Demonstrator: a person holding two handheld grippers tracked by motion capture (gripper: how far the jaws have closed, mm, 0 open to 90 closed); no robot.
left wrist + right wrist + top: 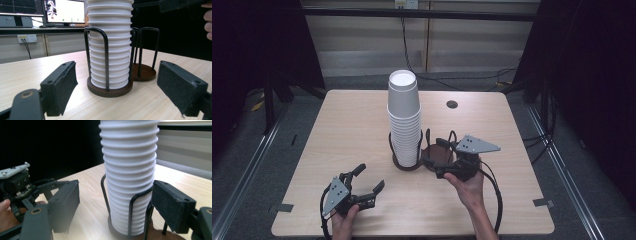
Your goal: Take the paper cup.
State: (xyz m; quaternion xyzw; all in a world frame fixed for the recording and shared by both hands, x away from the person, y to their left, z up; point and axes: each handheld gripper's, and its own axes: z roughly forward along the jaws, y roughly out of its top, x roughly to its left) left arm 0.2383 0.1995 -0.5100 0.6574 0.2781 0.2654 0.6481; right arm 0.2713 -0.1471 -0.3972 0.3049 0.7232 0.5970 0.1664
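On table (347, 130), 1 cup stack (404, 120), 2 holders (406, 161)

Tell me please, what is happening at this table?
A person holds a gripper in each hand at a wooden table. A tall stack of white cups stands in a wire holder; a second, empty holder stands right beside it. The right gripper is open and close to the cups, above the empty holder, but grips nothing. The left gripper rests nearer the table's front edge, open, empty and pointed toward the stack.
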